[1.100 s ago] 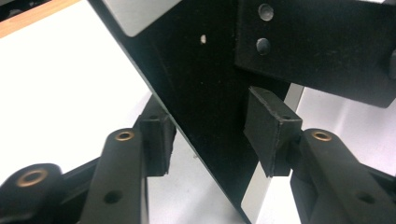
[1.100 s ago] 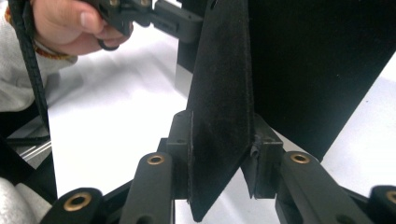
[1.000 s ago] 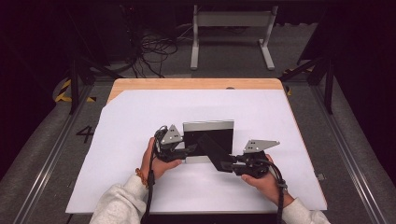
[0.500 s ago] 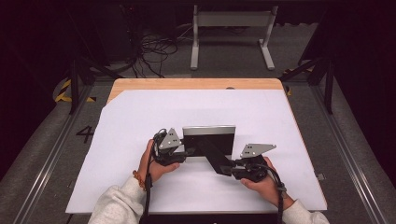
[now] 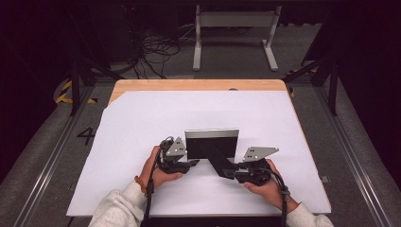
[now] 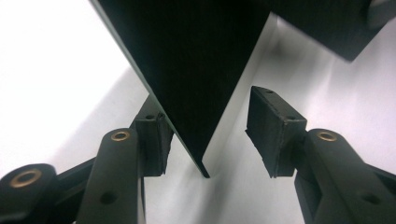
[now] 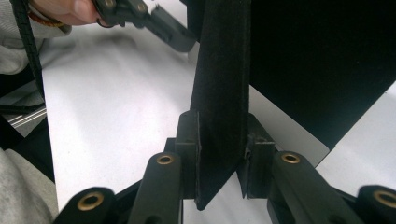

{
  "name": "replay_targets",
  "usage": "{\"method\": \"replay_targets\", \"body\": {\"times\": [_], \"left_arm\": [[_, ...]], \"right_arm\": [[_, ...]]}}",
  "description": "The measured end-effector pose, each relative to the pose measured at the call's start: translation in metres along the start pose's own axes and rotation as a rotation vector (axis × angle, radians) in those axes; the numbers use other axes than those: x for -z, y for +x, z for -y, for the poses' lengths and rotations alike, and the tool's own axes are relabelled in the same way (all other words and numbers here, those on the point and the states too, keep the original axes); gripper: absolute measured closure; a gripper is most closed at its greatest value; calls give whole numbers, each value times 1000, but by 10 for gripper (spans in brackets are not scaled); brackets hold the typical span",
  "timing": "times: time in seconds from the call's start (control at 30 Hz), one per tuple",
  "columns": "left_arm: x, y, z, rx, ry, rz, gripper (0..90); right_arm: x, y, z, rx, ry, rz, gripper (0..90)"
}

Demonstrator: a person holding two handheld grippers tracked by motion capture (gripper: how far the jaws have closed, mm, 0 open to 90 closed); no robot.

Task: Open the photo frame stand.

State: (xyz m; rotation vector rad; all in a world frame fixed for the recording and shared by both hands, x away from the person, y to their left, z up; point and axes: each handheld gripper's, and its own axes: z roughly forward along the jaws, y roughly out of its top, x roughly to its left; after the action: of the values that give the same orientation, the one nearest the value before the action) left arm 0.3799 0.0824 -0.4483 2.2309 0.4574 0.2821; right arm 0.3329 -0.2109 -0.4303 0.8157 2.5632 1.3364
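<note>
while my right gripper clamps the black flap of the dark folder, my left gripper has just been opening, the folder's corner between its slack jaws.

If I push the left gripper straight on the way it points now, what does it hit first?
Most likely the black panel. Its corner already sits between the left gripper's open jaws, close against one pad and clear of the other, so going on would slide the jaws further along it. Depth beyond is unclear.
</note>
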Motion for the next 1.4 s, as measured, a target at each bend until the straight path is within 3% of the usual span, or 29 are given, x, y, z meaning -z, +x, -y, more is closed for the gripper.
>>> {"method": "replay_targets", "body": {"times": [0.1,0.27,0.37,0.5,0.7,0.73,1.13,1.4], "left_arm": [[-4,0,2,3,12,8,523],[-10,0,4,-14,69,-30,607],[-14,-4,5,-29,78,-34,608],[-16,-5,5,-30,69,-42,598],[-18,-8,3,-46,79,-101,605],[-20,-7,2,-46,76,-111,605],[-22,-3,-1,-50,80,-147,589],[-22,4,0,-22,66,-190,596]], "right_arm": [[0,0,1,4,3,2,735],[0,0,1,11,3,5,733],[0,0,0,13,4,7,732],[0,0,0,14,4,9,731],[-1,1,0,26,14,21,735],[-3,1,1,36,26,41,739],[-5,-1,2,30,33,57,750],[-5,-8,3,8,31,93,756]]}}
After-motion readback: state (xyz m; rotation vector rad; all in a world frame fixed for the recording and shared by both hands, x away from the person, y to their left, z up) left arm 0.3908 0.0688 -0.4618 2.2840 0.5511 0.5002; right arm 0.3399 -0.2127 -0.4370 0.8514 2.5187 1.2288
